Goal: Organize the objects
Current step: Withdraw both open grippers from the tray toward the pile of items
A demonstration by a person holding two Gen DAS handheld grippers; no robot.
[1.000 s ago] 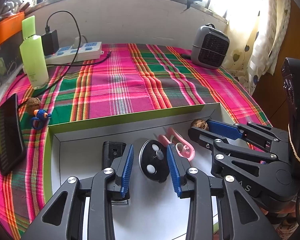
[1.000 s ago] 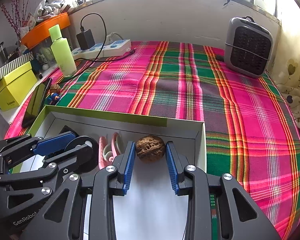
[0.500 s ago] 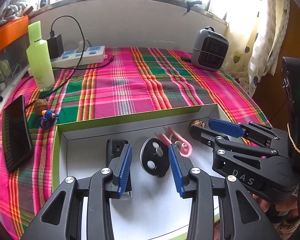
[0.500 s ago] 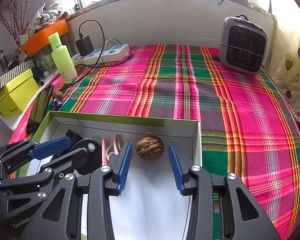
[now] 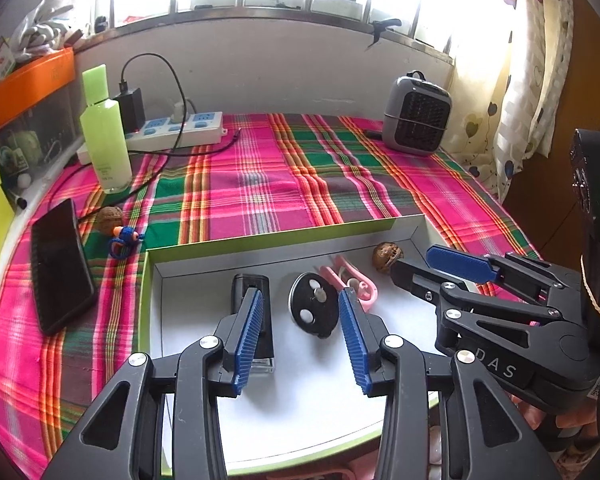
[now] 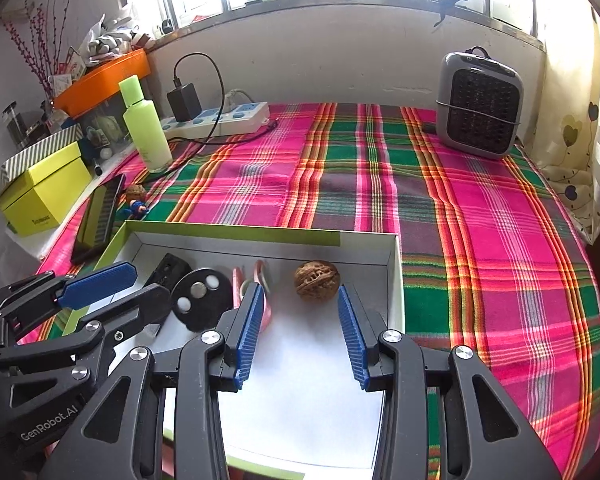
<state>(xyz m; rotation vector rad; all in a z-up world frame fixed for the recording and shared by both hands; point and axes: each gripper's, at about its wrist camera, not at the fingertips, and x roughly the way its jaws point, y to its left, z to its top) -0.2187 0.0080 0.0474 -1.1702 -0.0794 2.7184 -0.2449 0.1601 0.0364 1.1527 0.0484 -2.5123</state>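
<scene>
walnut (image 6: 316, 280), in the white tray (image 6: 395, 280), right far corner: likely light, hard, round, prone to rolling; grip across its widest part. right gripper (image 6: 300, 334) parted, empty, just near of it; left gripper (image 5: 300, 334) opening, empty, over the black disc (image 5: 315, 309).

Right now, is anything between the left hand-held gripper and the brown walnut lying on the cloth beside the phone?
Yes. The green rim of the white box stands between the left hand-held gripper and the brown walnut on the cloth; a small blue and orange toy lies right beside the nut.

Left hand-held gripper (image 5: 300, 328): black linkage arms, silver screws, ribbed blue pads, "GenRobot.AI" lettering. Right hand-held gripper (image 6: 298, 330): same build, "DAS" marking, green indicator light.
</scene>
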